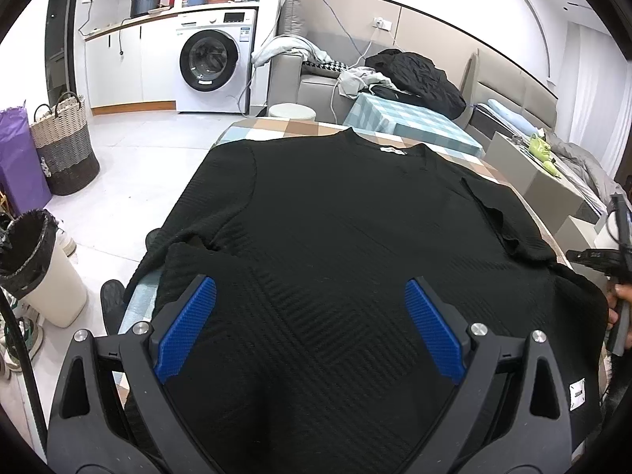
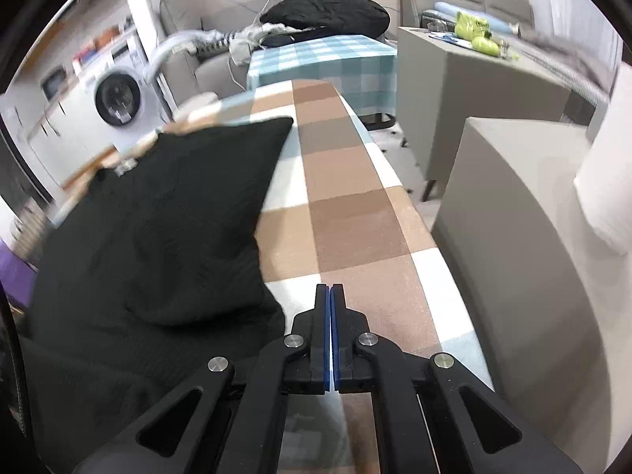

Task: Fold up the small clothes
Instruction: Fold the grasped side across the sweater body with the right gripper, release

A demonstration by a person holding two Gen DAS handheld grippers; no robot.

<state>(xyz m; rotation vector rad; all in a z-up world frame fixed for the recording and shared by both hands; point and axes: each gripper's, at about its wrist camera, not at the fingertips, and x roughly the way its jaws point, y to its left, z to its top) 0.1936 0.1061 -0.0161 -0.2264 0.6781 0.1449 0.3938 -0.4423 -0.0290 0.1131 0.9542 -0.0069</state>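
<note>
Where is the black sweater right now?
The black sweater lies spread flat on the checked table, under the open left gripper in its view.

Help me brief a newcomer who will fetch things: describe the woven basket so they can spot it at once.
Start at the white washing machine against the far wall, then look down and left across the pale floor. The basket stands there beside a purple bag. Its two loop handles and woven bands, cream over grey over dark brown, set it apart from the smooth bin with a black liner closer in.
</note>
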